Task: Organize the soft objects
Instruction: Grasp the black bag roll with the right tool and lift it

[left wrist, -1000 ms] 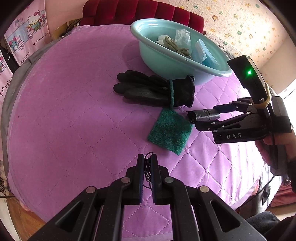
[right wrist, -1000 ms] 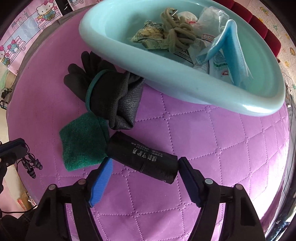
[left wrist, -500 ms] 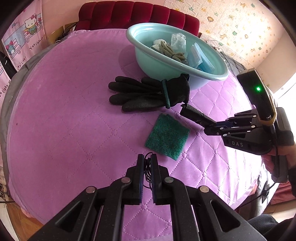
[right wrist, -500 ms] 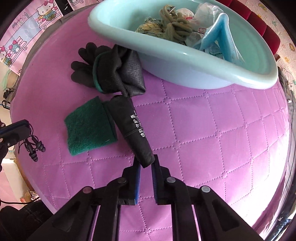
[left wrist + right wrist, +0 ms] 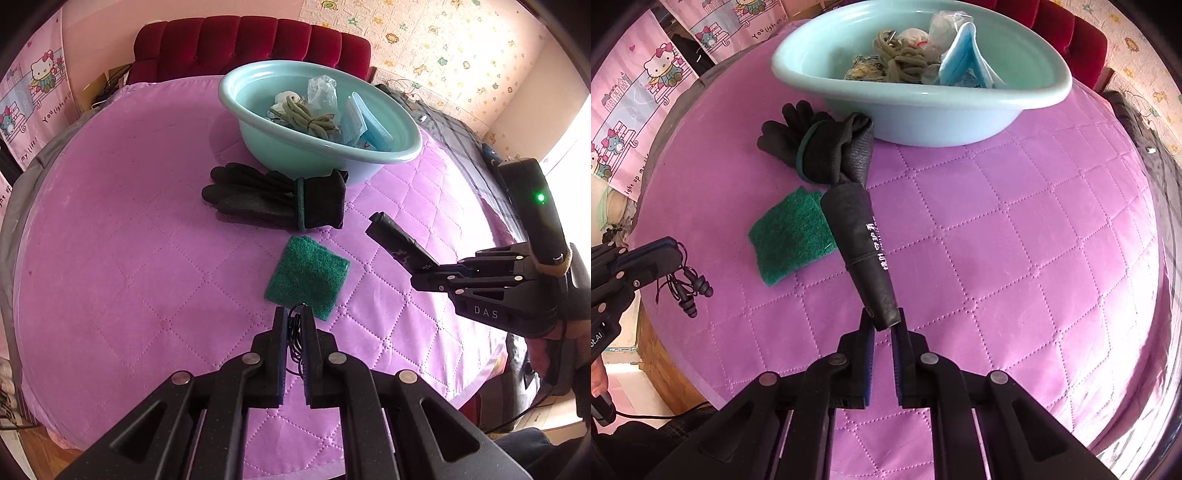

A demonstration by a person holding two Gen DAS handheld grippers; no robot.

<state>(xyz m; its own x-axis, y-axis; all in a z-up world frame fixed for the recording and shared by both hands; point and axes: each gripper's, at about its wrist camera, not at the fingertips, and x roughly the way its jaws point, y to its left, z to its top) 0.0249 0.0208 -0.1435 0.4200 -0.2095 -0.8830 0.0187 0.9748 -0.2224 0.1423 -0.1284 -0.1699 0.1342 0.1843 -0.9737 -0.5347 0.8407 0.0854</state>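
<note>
1. Black roll [image 5: 862, 243] — a dark, soft-looking tube with white printing on its side — is pinched at its near end by the right gripper [image 5: 882, 332], whose jaws have just been closing on it and now clamp it tight. It is lifted off the purple quilt [image 5: 1015, 221], its long axis running away from the claw toward the teal basin [image 5: 923, 122].
2. The basin sits at the far side of the quilt, beyond the roll's free tip; the carry, I judge, goes forward and up over its rim.
3. Black gloves [image 5: 280, 195] lie just in front of the basin, and the green scouring pad [image 5: 308, 280] lies nearer.
4. The left gripper [image 5: 294, 328] is clamped narrow on the thin cord of black earphones [image 5: 690, 291] — farther from the basin than the right.
</note>
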